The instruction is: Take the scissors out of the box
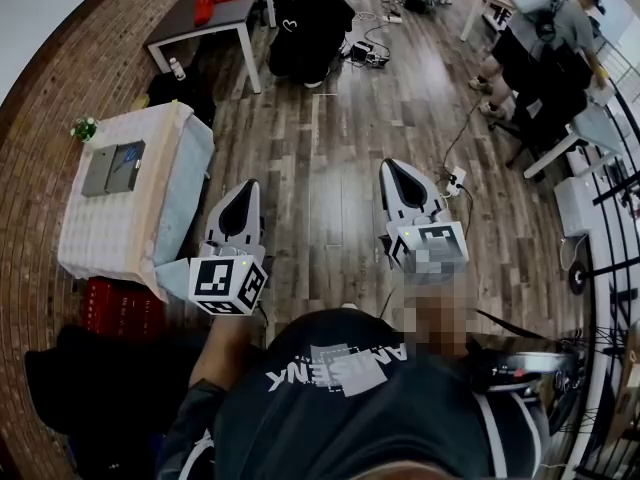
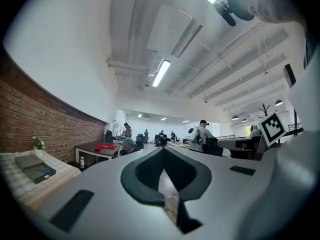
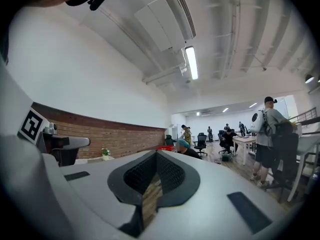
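- The left gripper (image 1: 248, 188) and the right gripper (image 1: 393, 166) both point level above the wooden floor (image 1: 330, 148); each has its jaws closed together and holds nothing; if they reach the box closed like this, I think they only push it.
- The box (image 1: 112, 168) lies flat on the cloth-covered table (image 1: 95, 243) at the person's left, well apart from both grippers; a careless push can slide it or wrinkle the cloth.
- The box is grey and low, with one lighter and one darker panel; the scissors are probably inside, but they are too small to make out, so which way their handles lie is unknown.
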